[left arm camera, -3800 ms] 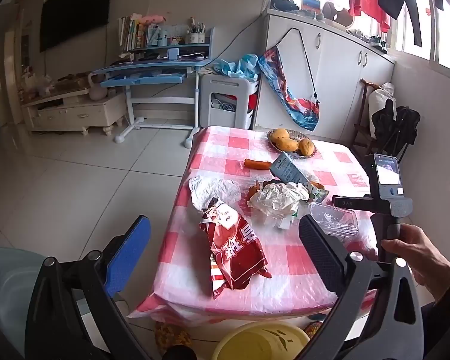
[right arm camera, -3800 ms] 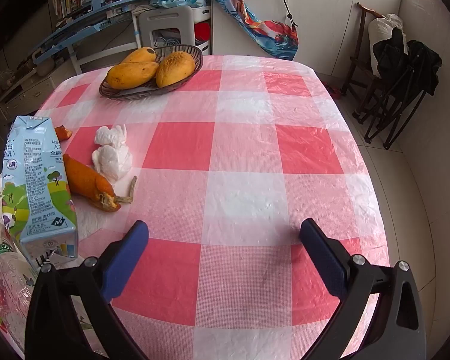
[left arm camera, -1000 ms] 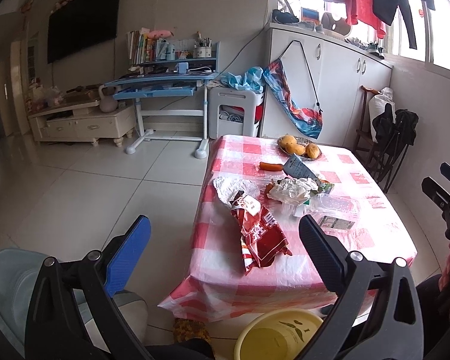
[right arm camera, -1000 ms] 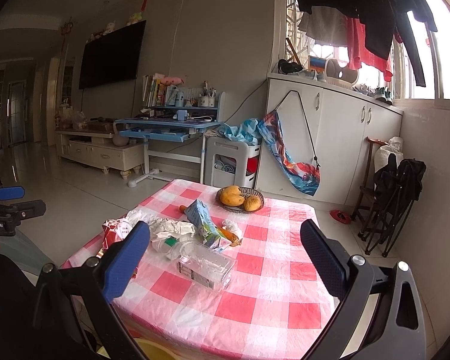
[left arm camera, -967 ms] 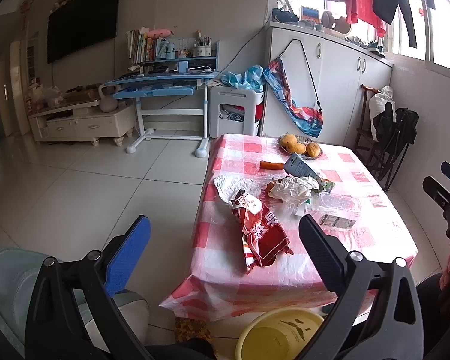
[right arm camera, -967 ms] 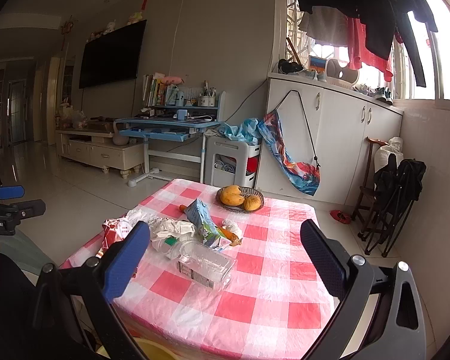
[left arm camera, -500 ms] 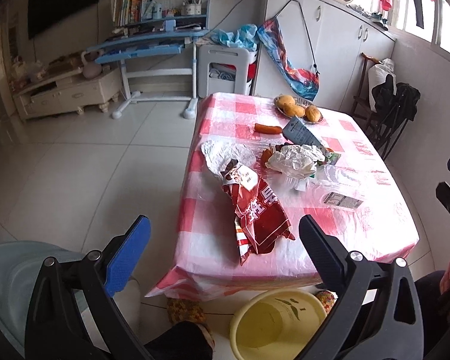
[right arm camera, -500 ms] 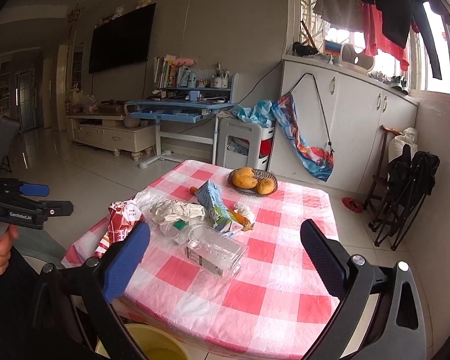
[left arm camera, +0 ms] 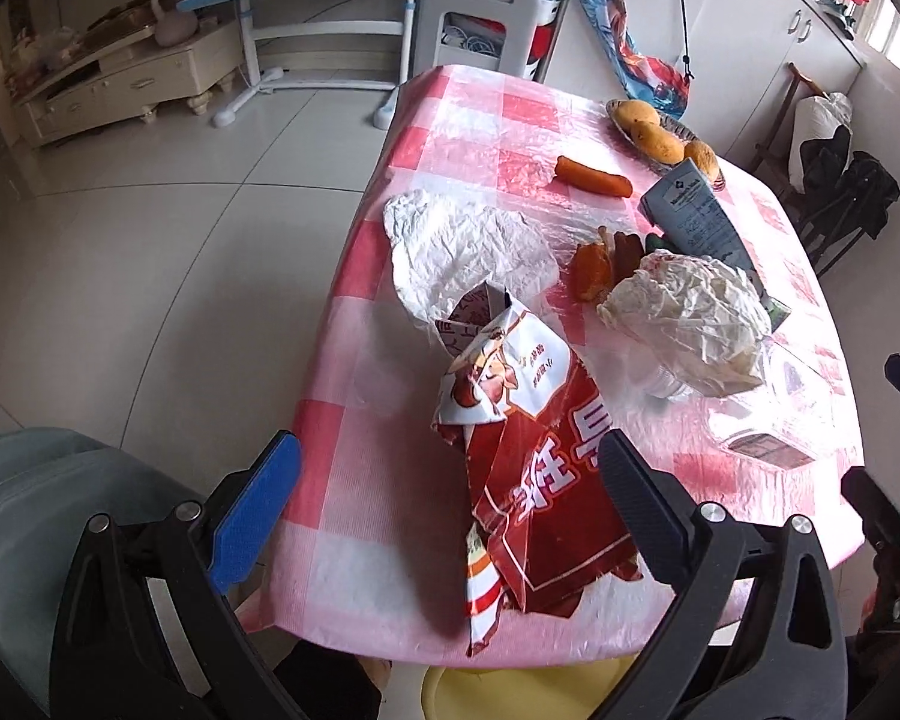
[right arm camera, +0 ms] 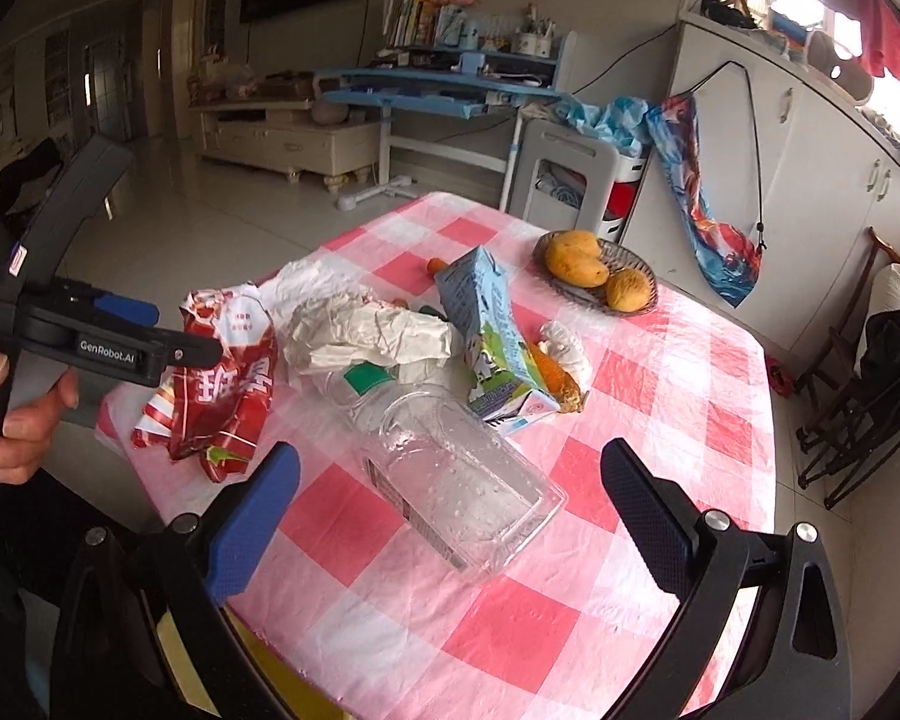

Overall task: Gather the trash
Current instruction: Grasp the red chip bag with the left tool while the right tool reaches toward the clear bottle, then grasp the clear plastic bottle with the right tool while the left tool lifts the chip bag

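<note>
A red snack bag point(left arm camera: 528, 456) lies at the near edge of the pink checked table point(left arm camera: 360, 468). My left gripper point(left arm camera: 444, 498) is open and empty just above its near end. Behind it lie crumpled white paper point(left arm camera: 690, 318), a white wrapper point(left arm camera: 462, 246), a blue milk carton point(left arm camera: 696, 216) and a clear plastic box point(left arm camera: 774, 414). In the right wrist view my right gripper point(right arm camera: 450, 504) is open and empty over the clear box point(right arm camera: 468, 480), with the carton point(right arm camera: 492, 330), the paper point(right arm camera: 366, 336) and the snack bag point(right arm camera: 222, 384) beyond.
A basket of mangoes point(right arm camera: 594, 273) stands at the table's far side, and a carrot point(left arm camera: 591, 176) lies loose. A yellow bin point(left arm camera: 510, 690) sits on the floor under the table's near edge. A folding chair point(right arm camera: 858, 384) stands at the right.
Both grippers have moved down and in toward the table. The left one now hangs over the red snack bag, the right one over the clear box. Both remain open.
</note>
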Demonstrator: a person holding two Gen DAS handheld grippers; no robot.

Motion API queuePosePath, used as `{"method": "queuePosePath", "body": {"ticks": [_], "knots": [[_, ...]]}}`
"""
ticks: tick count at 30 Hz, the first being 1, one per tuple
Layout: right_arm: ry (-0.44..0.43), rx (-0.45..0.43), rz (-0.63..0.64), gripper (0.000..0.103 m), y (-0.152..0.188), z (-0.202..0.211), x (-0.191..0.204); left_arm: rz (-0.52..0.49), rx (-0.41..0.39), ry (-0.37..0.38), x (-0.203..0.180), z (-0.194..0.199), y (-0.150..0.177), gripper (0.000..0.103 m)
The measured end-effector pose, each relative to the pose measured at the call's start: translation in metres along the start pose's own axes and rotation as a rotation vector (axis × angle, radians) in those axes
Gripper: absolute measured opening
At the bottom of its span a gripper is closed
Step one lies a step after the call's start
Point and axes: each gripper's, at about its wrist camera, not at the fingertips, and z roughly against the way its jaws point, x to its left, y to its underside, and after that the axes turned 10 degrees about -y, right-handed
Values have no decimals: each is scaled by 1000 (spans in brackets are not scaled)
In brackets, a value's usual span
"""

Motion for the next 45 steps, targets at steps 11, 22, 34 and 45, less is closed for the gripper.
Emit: {"method": "queuePosePath", "body": {"ticks": [11,22,34,45], "knots": [[-128,134,26,96,-7,-41,-1,-7,72,107,-14,-22,-10,20],[-185,148,46,91,-6,-40,20,6,46,204,5,5,5,5],[-279,136,-4,84,-11,-37,8,-38,150,195,-3,-13,16,18],[-55,165,55,91,-9,-52,3,-98,105,195,-8,4,25,6]]}}
